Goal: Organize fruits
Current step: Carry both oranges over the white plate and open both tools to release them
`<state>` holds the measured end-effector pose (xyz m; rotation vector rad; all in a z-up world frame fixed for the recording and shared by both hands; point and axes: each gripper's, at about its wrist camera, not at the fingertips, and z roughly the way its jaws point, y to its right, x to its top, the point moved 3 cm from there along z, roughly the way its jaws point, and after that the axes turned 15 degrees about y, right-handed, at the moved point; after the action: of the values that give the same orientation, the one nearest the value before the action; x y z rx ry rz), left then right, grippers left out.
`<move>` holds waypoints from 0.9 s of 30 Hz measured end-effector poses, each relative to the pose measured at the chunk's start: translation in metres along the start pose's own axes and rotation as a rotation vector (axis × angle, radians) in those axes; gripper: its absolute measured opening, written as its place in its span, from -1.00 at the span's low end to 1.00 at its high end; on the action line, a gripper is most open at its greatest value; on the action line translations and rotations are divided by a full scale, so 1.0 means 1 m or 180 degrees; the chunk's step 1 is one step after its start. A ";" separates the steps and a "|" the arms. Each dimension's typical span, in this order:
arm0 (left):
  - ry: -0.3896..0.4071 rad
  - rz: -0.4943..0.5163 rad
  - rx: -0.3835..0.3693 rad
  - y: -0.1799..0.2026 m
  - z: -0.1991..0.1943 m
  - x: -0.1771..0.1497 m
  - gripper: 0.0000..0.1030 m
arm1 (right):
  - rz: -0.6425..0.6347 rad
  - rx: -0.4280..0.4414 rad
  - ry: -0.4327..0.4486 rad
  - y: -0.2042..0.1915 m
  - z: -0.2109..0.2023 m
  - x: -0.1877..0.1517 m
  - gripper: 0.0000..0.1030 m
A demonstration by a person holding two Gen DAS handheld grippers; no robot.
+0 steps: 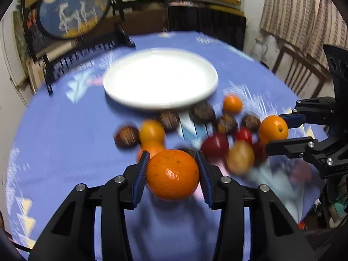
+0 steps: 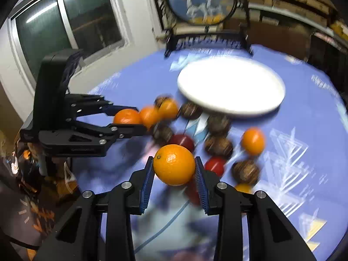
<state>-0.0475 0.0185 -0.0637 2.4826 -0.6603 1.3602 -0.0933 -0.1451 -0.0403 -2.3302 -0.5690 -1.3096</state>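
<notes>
A: What is each gripper holding?

B: The left gripper (image 1: 173,171) has its ribbed blue pads clamped on a deep orange mandarin (image 1: 173,175), one pad on each side, and the fruit hangs clear above the blue tablecloth (image 1: 65,130). The right gripper (image 2: 174,169) is closed the same way on a paler orange (image 2: 174,164), its stem end turned toward ten o'clock.

A: Where are the other fruits?

B: They lie loose on the cloth, blurred. In the left wrist view they spread from nine o'clock to three o'clock just beyond the held mandarin: a small orange (image 1: 151,131), a brown wrinkled walnut (image 1: 127,136), a dark red fruit (image 1: 215,146) and a yellowish one (image 1: 241,157) among them. Another small orange (image 1: 232,103) sits apart at one o'clock.

A: And the plate?

B: A white plate (image 1: 161,78) lies at twelve o'clock, past the pile, with nothing on it. A walnut (image 1: 202,111) sits just at its near rim; I cannot tell if it touches.

A: Anything behind?

B: A round blue panel with white horses (image 1: 74,8) stands on a dark frame at eleven o'clock
</notes>
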 end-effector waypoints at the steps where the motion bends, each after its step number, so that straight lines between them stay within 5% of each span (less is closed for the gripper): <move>1: 0.0042 -0.0005 0.0020 -0.001 0.002 0.008 -0.18 | -0.0004 -0.0025 0.0059 0.005 0.000 0.008 -0.29; 12: 0.0301 -0.0222 0.0204 -0.028 0.063 0.088 -0.18 | 0.0161 -0.0229 0.0451 0.065 0.031 0.071 -0.29; 27: -0.0084 -0.0241 0.0398 -0.042 0.143 0.087 -0.18 | 0.0467 -0.0311 0.0271 0.114 0.106 0.082 -0.29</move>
<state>0.1194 -0.0272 -0.0676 2.5982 -0.4954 1.3827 0.0810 -0.1720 -0.0365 -2.3310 -0.3074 -1.3877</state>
